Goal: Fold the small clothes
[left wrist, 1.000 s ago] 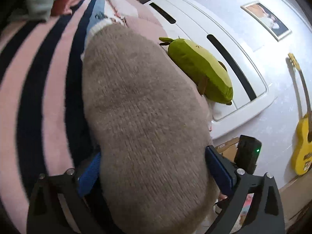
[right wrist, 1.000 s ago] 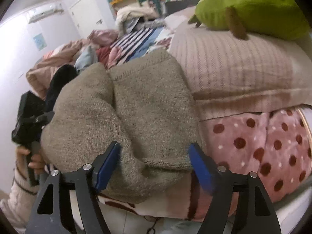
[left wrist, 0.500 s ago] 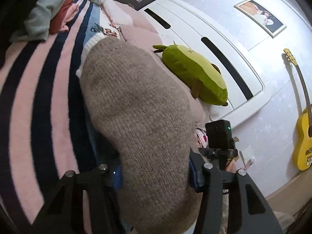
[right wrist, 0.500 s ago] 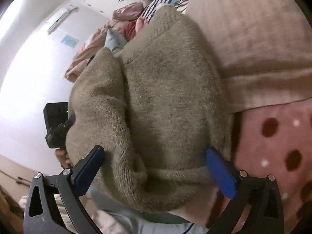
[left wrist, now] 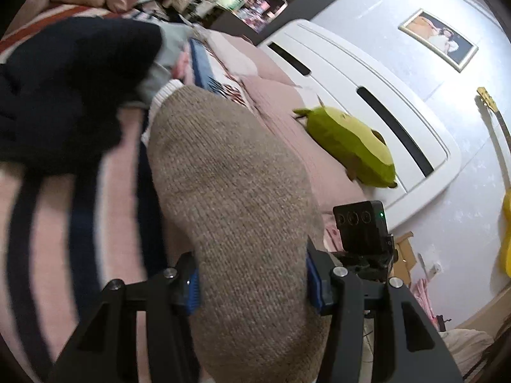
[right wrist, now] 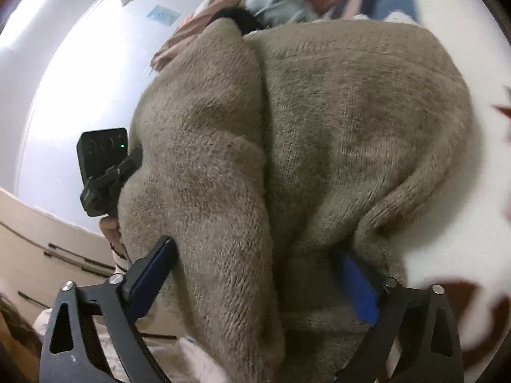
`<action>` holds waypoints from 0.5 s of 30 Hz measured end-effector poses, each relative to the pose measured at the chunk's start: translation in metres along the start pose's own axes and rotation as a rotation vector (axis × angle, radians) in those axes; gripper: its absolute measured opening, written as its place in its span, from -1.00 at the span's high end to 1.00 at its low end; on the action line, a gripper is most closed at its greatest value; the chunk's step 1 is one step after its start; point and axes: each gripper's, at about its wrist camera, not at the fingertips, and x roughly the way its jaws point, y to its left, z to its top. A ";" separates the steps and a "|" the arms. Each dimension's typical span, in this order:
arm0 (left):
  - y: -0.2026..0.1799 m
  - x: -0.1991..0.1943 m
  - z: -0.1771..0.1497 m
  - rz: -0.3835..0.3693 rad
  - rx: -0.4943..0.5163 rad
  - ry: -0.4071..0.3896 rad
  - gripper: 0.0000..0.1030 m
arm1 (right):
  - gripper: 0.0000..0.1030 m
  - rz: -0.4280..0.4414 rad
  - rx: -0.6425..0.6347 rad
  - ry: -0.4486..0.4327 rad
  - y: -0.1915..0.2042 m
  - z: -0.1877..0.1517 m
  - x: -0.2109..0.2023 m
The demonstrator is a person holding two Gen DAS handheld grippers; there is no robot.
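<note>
Taupe knit fills the left wrist view: a fuzzy sweater (left wrist: 236, 198) lies on the striped pink-and-navy blanket (left wrist: 48, 239) of the bed, its near end bunched between the blue pads of the left gripper (left wrist: 252, 284), which is clenched on the wool. A dark navy garment (left wrist: 64, 89) lies heaped on the blanket to the left. Beyond the sweater a green plush toy (left wrist: 348, 146) rests against the white headboard (left wrist: 367, 95). A framed picture (left wrist: 439, 40) hangs on the wall, and a yellow guitar (left wrist: 506, 223) leans at the right edge. The camera of the other tool (left wrist: 361, 226) shows just right of the knit. Open cardboard boxes (left wrist: 404, 255) sit on the floor past it; I cannot tell what they hold.

From the right wrist, the same sweater (right wrist: 319, 146) is folded double, one thick layer overlapping the other. The right gripper (right wrist: 255, 274) has its jaws spread wide with the fabric bulging between them; whether the pads truly pinch it, I cannot tell. The left tool's camera (right wrist: 102, 156) sits at the knit's left edge.
</note>
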 end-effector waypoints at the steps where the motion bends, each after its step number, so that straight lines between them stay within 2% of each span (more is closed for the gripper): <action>1: 0.007 -0.010 0.001 0.010 -0.004 -0.007 0.06 | -0.81 0.011 0.003 0.000 0.003 0.004 0.009; 7: 0.041 -0.066 0.001 0.074 -0.020 -0.053 0.06 | -0.75 0.071 -0.026 0.020 0.030 0.024 0.066; 15: 0.077 -0.145 -0.006 0.181 0.023 -0.098 0.07 | -0.74 0.072 -0.109 0.107 0.081 0.046 0.149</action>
